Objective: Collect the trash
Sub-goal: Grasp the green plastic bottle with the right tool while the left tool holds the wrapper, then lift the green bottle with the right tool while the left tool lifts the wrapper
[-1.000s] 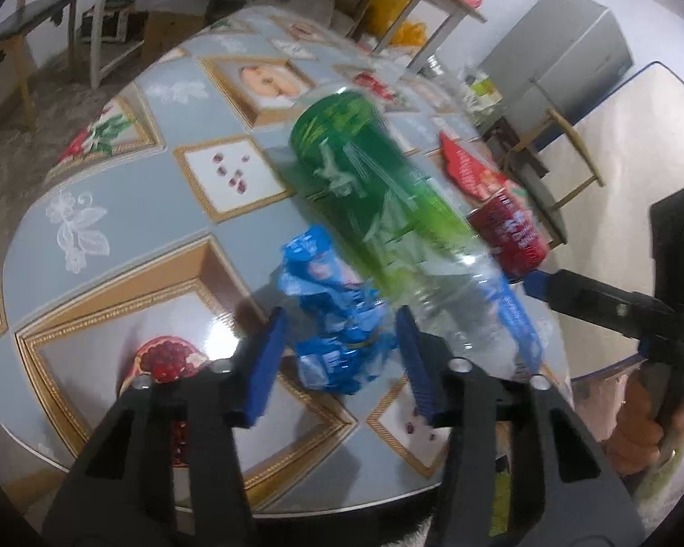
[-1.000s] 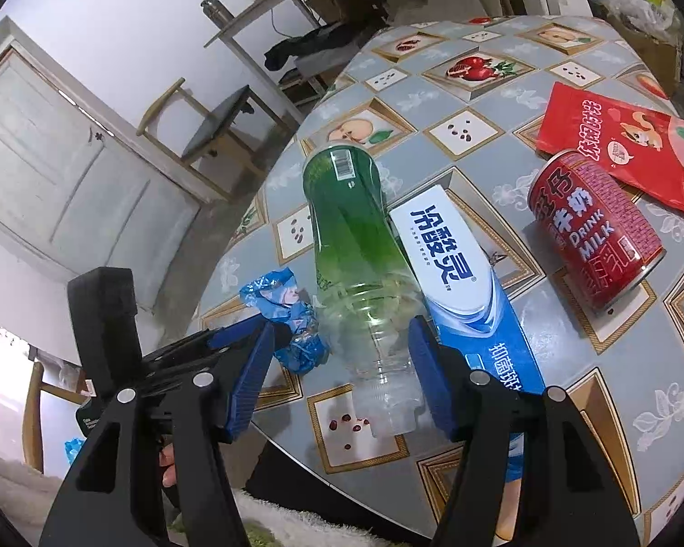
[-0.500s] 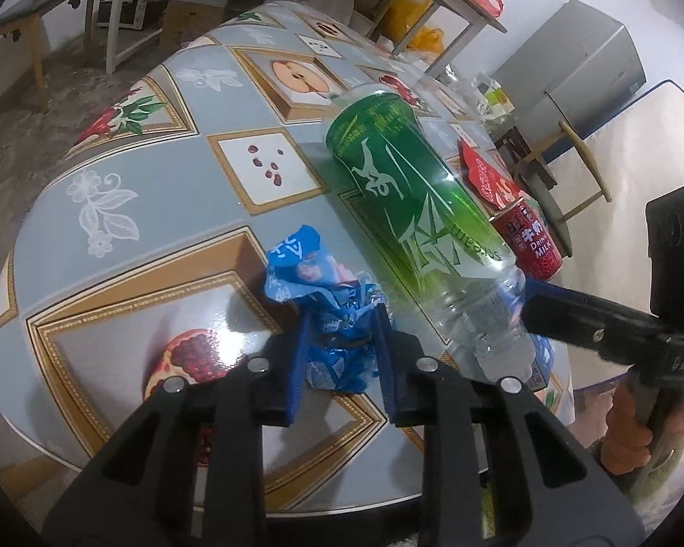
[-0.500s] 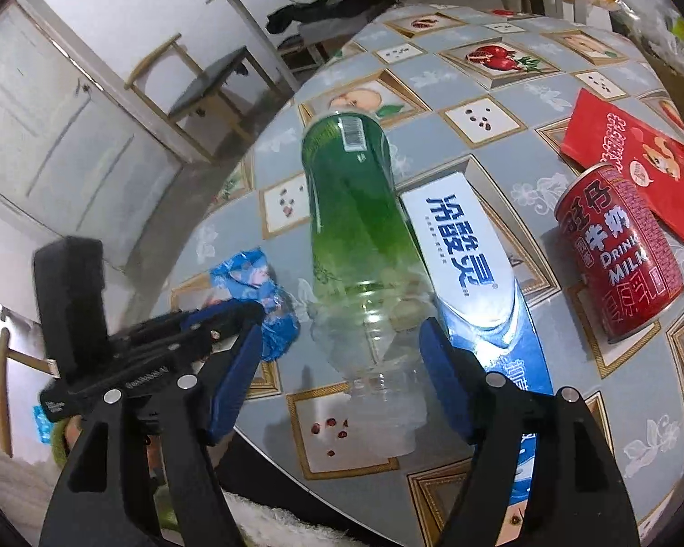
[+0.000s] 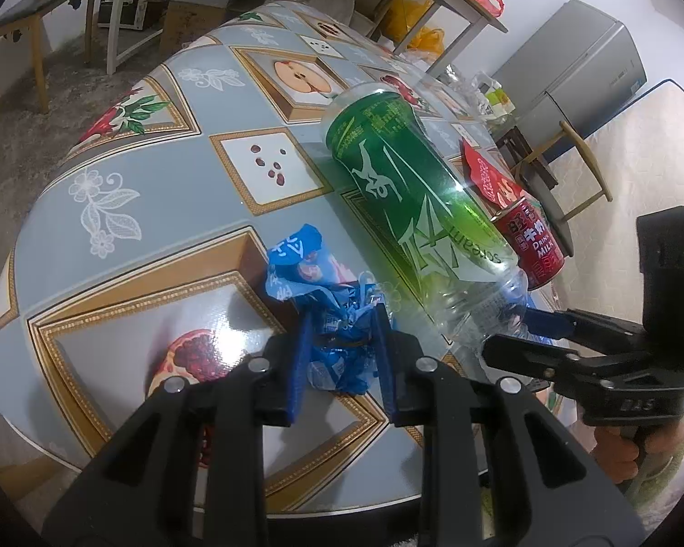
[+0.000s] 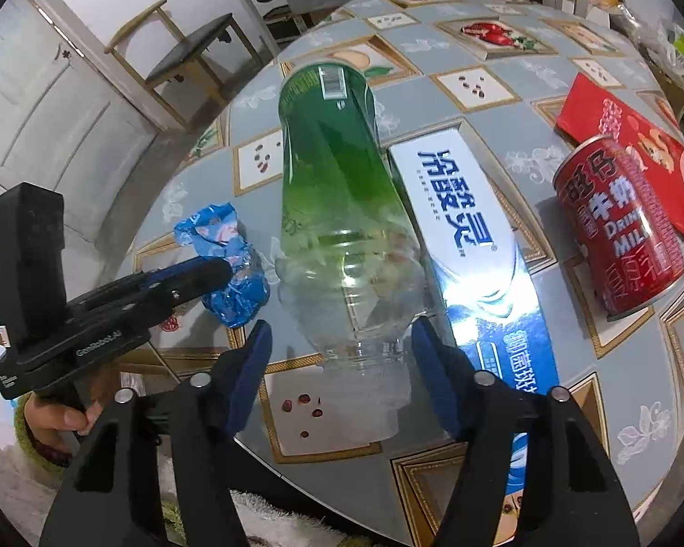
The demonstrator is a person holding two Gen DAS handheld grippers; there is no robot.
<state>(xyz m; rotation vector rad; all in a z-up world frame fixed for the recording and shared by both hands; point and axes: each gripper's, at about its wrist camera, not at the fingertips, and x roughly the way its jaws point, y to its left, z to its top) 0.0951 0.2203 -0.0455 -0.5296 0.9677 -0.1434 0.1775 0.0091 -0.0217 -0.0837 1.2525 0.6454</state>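
Change: the left tongs, which stood wide around the blue wrapper a second ago, have closed in on it; the right tongs have sunk toward the bottle's neck and their jaws have just been narrowing, the neck between them.
Blue wrapper: crumpled, lying near the surface's near edge, clenched between the left tongs' blue pads; one loose end sticks up toward the far side.
Green bottle: on its side just beside the wrapper, base toward the far edge, clear neck toward the near edge; its green label reads "scream", with a barcode near the base.
Right tongs: released; the pads stand either side of the bottle's neck with a gap showing, not pressing it.
Toothpaste box: white and blue with large Chinese characters, lying along the bottle's other side, touching or nearly so, crowding the right tongs' outer finger.
Red can: on its side beyond the box, apart from it, printed "Drink Milk" with Chinese characters.
Red packet: flat, behind the can toward the far edge.
Surface: grey-blue cloth with framed fruit pictures.
Person: a hand grips the left handle at the near edge.
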